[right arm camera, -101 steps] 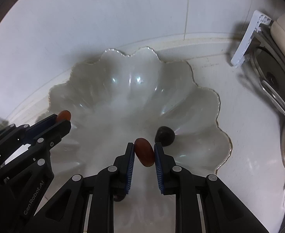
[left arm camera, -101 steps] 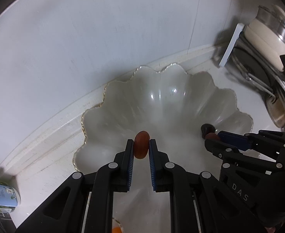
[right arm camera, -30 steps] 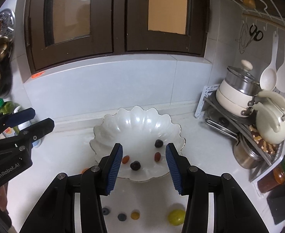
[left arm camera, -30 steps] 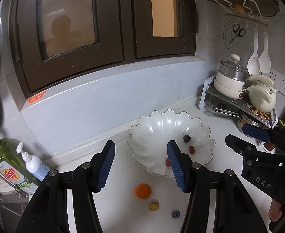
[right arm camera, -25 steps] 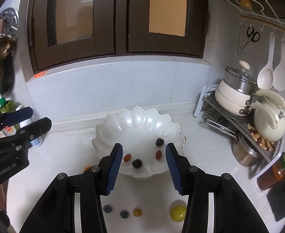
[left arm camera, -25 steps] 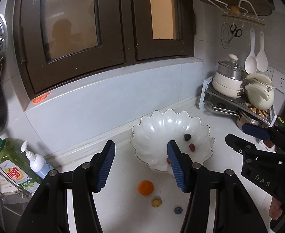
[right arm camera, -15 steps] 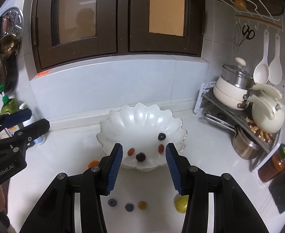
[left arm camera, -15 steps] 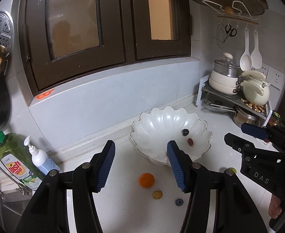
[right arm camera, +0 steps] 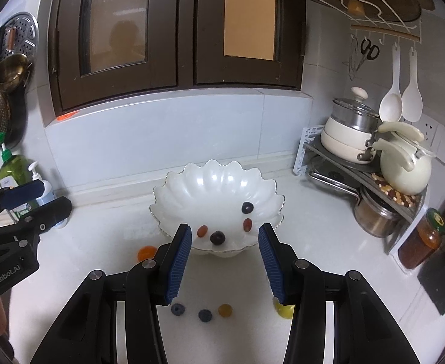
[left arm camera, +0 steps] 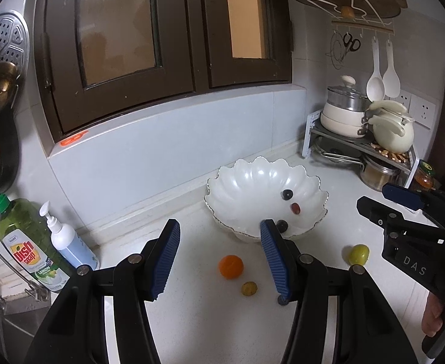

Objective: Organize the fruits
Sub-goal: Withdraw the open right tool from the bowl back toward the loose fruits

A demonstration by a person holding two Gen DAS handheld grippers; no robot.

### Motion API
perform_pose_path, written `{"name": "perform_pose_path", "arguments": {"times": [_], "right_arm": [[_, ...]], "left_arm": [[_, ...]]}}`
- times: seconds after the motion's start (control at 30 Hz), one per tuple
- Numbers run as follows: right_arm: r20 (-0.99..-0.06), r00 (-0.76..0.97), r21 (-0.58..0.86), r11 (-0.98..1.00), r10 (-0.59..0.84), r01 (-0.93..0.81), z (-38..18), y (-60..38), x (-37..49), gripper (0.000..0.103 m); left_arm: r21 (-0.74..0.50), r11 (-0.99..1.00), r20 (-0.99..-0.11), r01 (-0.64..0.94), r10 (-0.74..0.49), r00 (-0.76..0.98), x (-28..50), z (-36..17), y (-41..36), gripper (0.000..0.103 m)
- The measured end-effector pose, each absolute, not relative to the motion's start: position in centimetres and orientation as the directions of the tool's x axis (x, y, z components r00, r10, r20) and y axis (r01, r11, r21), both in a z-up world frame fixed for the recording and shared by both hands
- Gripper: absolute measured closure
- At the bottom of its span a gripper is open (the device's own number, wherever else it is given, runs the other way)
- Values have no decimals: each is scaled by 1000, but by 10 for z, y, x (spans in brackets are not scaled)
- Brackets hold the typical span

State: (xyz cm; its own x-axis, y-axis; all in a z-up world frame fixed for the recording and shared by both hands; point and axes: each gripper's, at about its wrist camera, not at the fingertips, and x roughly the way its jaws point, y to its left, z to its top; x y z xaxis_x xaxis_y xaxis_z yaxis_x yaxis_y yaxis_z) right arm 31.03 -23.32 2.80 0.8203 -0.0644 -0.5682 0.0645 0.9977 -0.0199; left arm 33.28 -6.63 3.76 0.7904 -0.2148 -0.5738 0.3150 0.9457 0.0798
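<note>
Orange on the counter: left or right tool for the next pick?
Left, probably. The orange lies between the left tool's open fingers in its view. From the right tool, also open, it sits off to the left, half hidden behind a finger, beside the white bowl.

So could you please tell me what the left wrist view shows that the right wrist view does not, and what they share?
Only the left wrist view shows the whole orange fruit and the whole yellow-green fruit on the counter. Only the right wrist view shows the small orange-red fruit in the bowl and two blueberries on the counter. Both show the white scalloped bowl, the small yellow fruit and both open hand-held grippers, left and right.
</note>
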Motion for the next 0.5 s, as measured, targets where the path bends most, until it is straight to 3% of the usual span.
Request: {"name": "perform_pose_path", "arguments": {"times": [0.5], "right_arm": [[-581, 809, 7, 994, -86, 110, -2, -231, 295, 56]], "left_arm": [[77, 940, -612, 333, -219, 760, 323, 6, -61, 48]]}}
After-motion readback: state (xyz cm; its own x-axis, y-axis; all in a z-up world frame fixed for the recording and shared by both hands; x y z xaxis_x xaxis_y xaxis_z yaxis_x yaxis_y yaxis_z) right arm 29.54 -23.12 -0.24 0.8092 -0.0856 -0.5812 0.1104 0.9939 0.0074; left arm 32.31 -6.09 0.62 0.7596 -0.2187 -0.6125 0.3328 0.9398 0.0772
